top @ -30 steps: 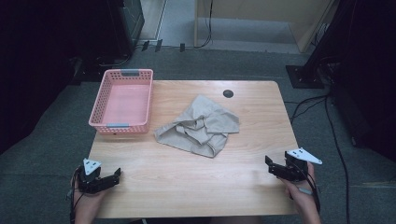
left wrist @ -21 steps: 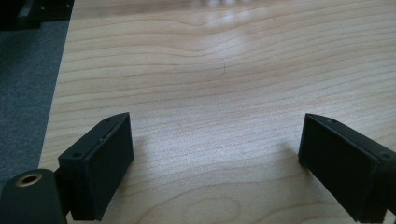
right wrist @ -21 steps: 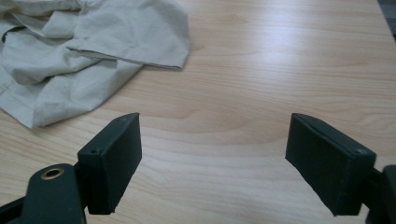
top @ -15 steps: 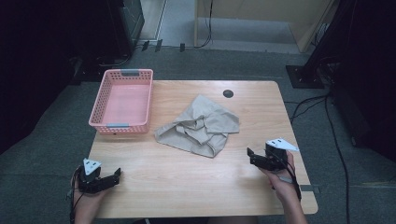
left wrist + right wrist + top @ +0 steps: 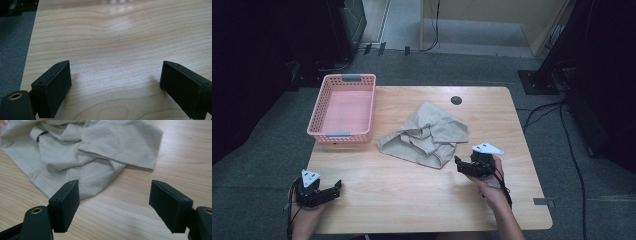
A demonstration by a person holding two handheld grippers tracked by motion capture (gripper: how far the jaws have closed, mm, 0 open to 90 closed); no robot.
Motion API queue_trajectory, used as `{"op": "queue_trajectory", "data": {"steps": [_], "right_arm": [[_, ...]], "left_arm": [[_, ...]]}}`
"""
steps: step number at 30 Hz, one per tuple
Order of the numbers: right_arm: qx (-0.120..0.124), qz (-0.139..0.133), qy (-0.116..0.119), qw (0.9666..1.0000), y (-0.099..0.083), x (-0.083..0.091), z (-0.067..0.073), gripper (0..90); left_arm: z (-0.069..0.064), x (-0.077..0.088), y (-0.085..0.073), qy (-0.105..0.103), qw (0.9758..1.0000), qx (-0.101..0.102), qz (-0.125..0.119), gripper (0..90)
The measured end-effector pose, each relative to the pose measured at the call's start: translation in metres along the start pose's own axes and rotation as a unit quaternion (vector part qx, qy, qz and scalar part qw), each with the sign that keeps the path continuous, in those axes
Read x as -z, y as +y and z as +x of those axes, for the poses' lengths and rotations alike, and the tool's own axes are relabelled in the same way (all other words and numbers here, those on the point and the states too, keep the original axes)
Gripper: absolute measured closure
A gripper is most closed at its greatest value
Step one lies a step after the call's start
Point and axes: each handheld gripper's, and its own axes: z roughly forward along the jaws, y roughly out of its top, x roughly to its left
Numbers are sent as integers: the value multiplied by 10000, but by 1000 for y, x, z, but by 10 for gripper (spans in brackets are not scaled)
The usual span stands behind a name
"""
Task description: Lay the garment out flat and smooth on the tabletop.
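Beige crumpled cloth (image 5: 424,135) is lying mid-bench beside the empty pink basket (image 5: 343,107); right claw (image 5: 460,164), jaws apart but narrowing, is nearing its edge, nothing gripped; left claw (image 5: 331,188) is idling open; gathering not yet begun.

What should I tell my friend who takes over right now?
Right gripper: open, nothing between the jaws, which have just been closing a little; it sits just short of the cloth.
Left gripper: open, holding nothing, low over the table at its near left corner.
Cloth: crumpled in the middle of the table, untouched.
Basket: pink, at the far left of the table, nothing in it.
Done: right gripper brought up to the cloth.
Left: probably grab the cloth; the basket may be where it goes.
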Motion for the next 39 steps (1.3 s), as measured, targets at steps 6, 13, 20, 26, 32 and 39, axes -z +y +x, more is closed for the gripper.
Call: {"op": "queue_trajectory", "data": {"steps": [6,13,20,26,32,39], "right_arm": [[146,42,209,9997,1,-13,21,329],[278,99,309,9991,2,-31,42,461],[295,214,52,9993,-2,-45,51,568],[440,318,-16,9985,-7,-53,56,680],[526,373,1,9979,-12,-55,56,797],[530,370,31,9979,-17,-52,51,896]], "left_arm": [[0,0,0,-5,10000,-4,-1,105],[0,0,0,-12,10000,-24,7,105],[0,0,0,-13,10000,-23,7,105],[0,0,0,-23,10000,1,-3,105],[0,0,0,-20,10000,-10,8,105],[0,0,0,-16,10000,-26,6,106]]}}
